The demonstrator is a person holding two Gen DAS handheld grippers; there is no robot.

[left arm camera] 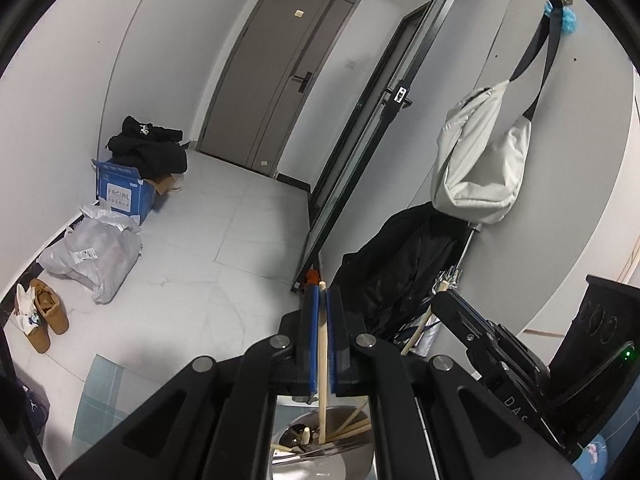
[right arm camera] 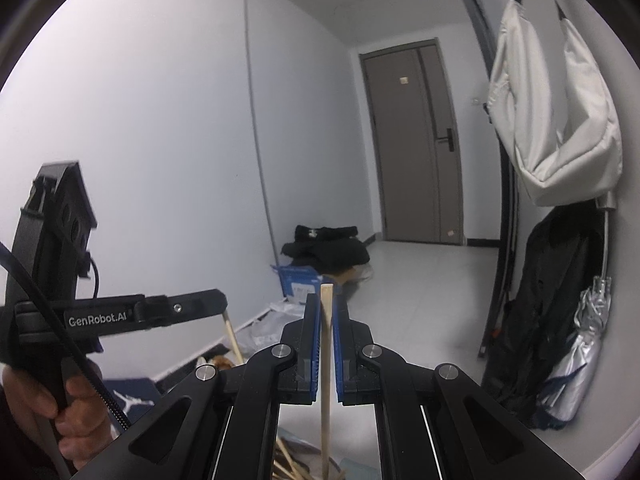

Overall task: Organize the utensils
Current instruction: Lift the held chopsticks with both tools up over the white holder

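My left gripper [left arm camera: 322, 292] is shut on a wooden chopstick [left arm camera: 322, 344] that stands upright between its blue pads. Below it, a round metal bowl [left arm camera: 352, 462] holds several more wooden chopsticks [left arm camera: 352, 428]. My right gripper [right arm camera: 327, 300] is shut on another wooden chopstick [right arm camera: 326, 360], also upright, its top end above the fingertips. Loose chopsticks [right arm camera: 286, 466] lie under the right gripper. The right gripper shows in the left wrist view [left arm camera: 442, 292], to the right, with its chopstick [left arm camera: 420, 330]. The left gripper shows in the right wrist view [right arm camera: 222, 304], at the left, held by a hand.
A grey door [left arm camera: 276, 80] is at the far end of a tiled floor [left arm camera: 224, 240]. A blue box with black clothes [left arm camera: 124, 192], a plastic bag [left arm camera: 92, 252] and brown shoes [left arm camera: 48, 316] sit at the left wall. A white bag [left arm camera: 480, 156], black coat [left arm camera: 400, 268] and umbrella [right arm camera: 576, 360] hang at right.
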